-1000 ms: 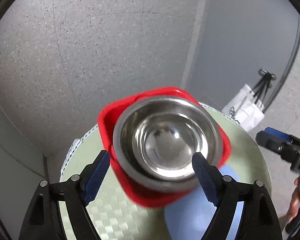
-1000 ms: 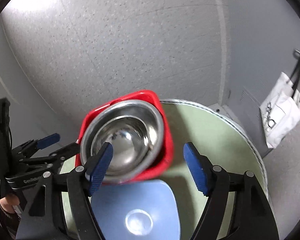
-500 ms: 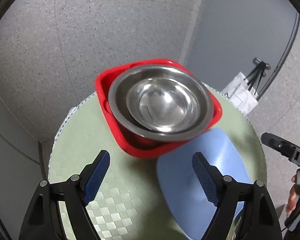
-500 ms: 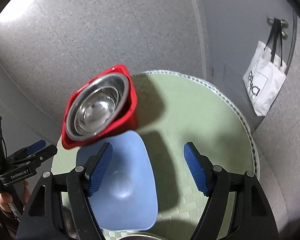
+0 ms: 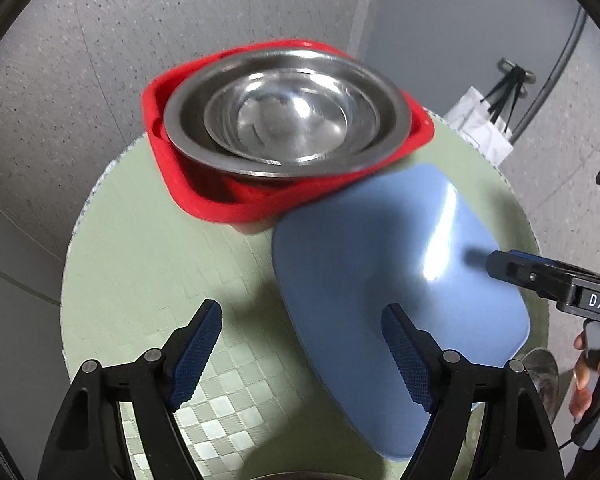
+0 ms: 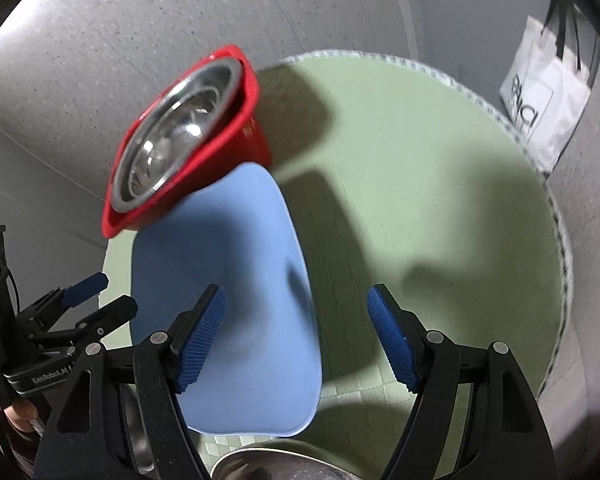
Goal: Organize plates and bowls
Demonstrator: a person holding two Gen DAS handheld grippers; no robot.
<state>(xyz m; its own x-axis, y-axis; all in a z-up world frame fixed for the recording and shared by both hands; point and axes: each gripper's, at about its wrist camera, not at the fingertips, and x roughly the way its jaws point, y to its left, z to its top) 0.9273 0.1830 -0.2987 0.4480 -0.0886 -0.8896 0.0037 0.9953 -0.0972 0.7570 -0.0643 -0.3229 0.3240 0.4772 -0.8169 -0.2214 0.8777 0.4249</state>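
A red square bowl (image 5: 220, 200) stands at the far side of the round green table (image 5: 160, 280), with two steel bowls (image 5: 288, 124) nested inside it. It also shows in the right wrist view (image 6: 236, 128). A blue plate (image 5: 380, 264) lies in front of it, also in the right wrist view (image 6: 220, 260). My left gripper (image 5: 302, 360) is open and empty above the table's near side. My right gripper (image 6: 296, 340) is open and empty above the blue plate's right edge. Another steel bowl's rim (image 6: 276, 460) shows at the bottom.
A white tote bag (image 6: 548, 92) hangs on the wall right of the table. A speckled grey wall (image 5: 140, 40) stands right behind the table. The table edge (image 6: 556, 200) curves round on the right.
Both grippers have pulled back and up from the red bowl stack. The blue plate has come more fully into view.
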